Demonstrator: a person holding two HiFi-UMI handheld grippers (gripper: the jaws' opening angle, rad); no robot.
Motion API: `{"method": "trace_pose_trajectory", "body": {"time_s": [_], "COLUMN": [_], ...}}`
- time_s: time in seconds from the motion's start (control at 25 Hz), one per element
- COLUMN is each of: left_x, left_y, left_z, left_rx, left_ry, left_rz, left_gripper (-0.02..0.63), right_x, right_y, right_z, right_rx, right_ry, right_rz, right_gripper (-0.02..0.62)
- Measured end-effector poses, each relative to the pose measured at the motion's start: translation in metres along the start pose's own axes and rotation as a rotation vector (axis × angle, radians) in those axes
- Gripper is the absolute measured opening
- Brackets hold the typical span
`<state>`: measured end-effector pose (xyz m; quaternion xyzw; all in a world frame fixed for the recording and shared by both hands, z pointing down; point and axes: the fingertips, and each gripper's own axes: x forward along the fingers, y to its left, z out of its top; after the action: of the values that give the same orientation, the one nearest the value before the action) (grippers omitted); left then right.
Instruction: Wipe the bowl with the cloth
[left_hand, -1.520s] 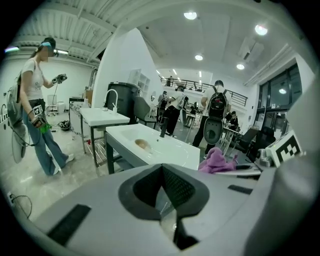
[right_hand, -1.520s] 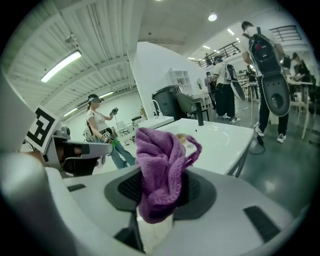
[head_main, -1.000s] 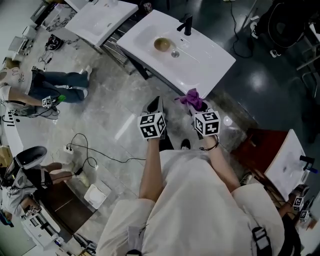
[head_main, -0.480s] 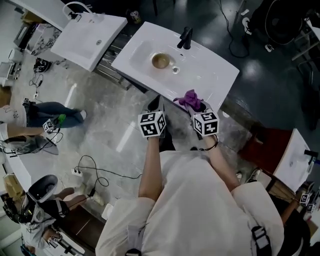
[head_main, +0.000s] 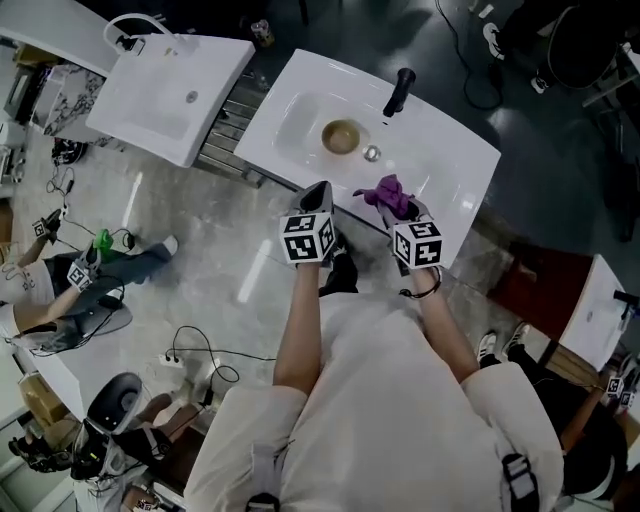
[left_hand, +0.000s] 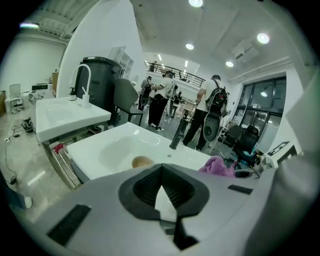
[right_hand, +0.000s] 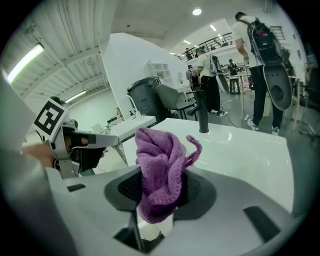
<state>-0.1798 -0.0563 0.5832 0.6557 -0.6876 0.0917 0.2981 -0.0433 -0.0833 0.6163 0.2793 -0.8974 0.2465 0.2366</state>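
Your left tool is closed, empty; your right tool clamps the purple cloth. The bowl sits in the sink, seemingly beside the drain, untouched.

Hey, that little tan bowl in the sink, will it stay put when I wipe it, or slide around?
Probably slides: the bowl sits loose on the glossy sink basin. It looks small and shallow, so likely light, apt to spin or tip under the cloth.
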Motion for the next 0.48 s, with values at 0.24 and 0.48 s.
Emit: {"method": "trace_pose_trajectory", "body": {"time_s": [0.24, 0.48], "left_x": [-0.004, 0.009], "left_y": [0.015, 0.019], "left_z": [0.012, 0.006], "left_rx": [0.005, 0.0], "left_ry": [0.03, 0.065], "left_rz": [-0.03, -0.042], "left_gripper": [0.006, 0.006], "right_x": [-0.005, -0.01], "right_y": [0.006, 0.001], "right_z": [0.006, 0.0], "right_rx": [0.041, 0.025], "right_ry": [-0.01, 0.007], "right_rz": [-0.052, -0.073], "right_gripper": [0.135, 0.135]}}
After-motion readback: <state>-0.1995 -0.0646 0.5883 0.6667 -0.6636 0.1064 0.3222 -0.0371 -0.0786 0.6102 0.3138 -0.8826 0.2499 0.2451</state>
